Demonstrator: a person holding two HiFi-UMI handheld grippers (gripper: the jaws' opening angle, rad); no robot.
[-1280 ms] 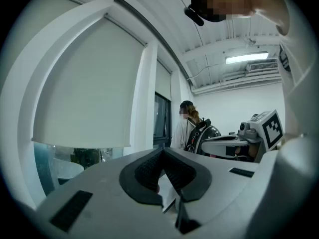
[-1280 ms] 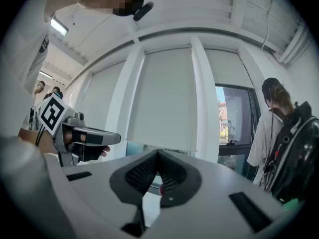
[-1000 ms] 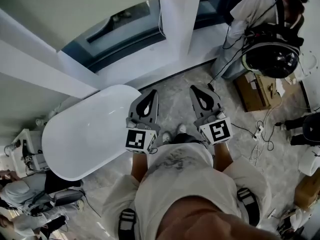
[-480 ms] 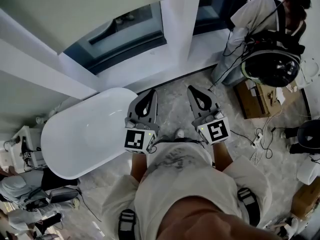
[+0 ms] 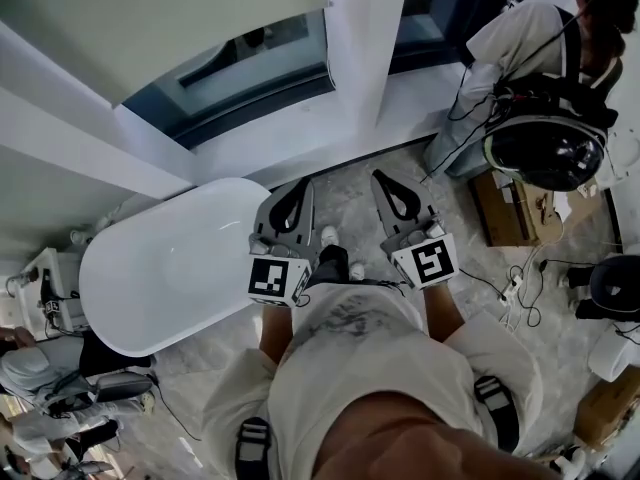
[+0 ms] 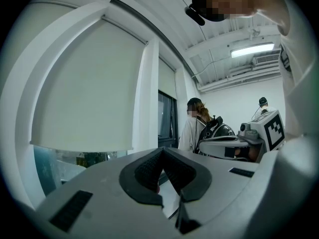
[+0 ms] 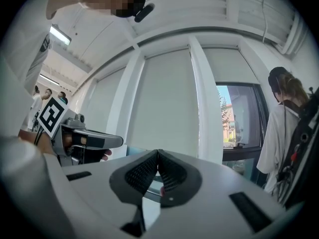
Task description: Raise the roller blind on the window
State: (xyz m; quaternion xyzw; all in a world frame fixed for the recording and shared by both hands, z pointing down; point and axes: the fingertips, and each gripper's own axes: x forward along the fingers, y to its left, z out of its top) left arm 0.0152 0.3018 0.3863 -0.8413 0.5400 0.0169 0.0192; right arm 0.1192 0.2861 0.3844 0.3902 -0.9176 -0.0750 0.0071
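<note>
Our left gripper (image 6: 162, 153) and right gripper (image 7: 158, 156), jaws pressed together, both empty. The roller blind (image 6: 84, 83) hangs lowered, far left. In approaching we risk bumping the bathtub (image 5: 160, 263), near left.

Roller blind (image 6: 84, 83): a plain, pale cream sheet hanging flat between white frame posts (image 6: 145, 98). It is lowered over most of the window (image 6: 52, 169). Its bottom edge runs level and straight, leaving a low strip of glass uncovered beneath it.
</note>
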